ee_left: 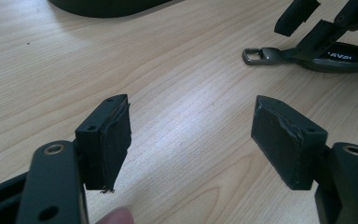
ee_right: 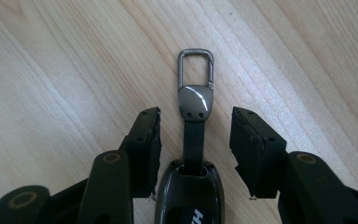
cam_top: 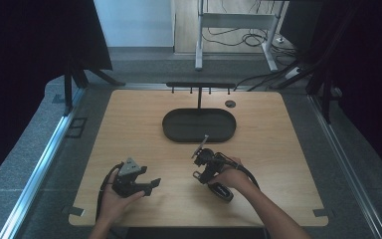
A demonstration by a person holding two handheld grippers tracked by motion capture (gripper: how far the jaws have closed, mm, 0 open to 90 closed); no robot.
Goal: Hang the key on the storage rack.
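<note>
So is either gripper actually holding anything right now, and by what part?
Nothing is held. The right gripper has its jaws straddling the key fob and its strap without touching. The left gripper stands open over bare table.

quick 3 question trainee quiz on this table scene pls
1. True or false: the right gripper has its pads pressed on the key fob.
2. What lies on the wooden table beyond both grippers? A) black oval tray B) glass bowl C) stack of books
3. What is between the jaws of the left gripper?

Key
1. False: the fob lies between the jaws, gaps on both sides.
2. A, the black oval tray.
3. Nothing, just bare table.
</note>
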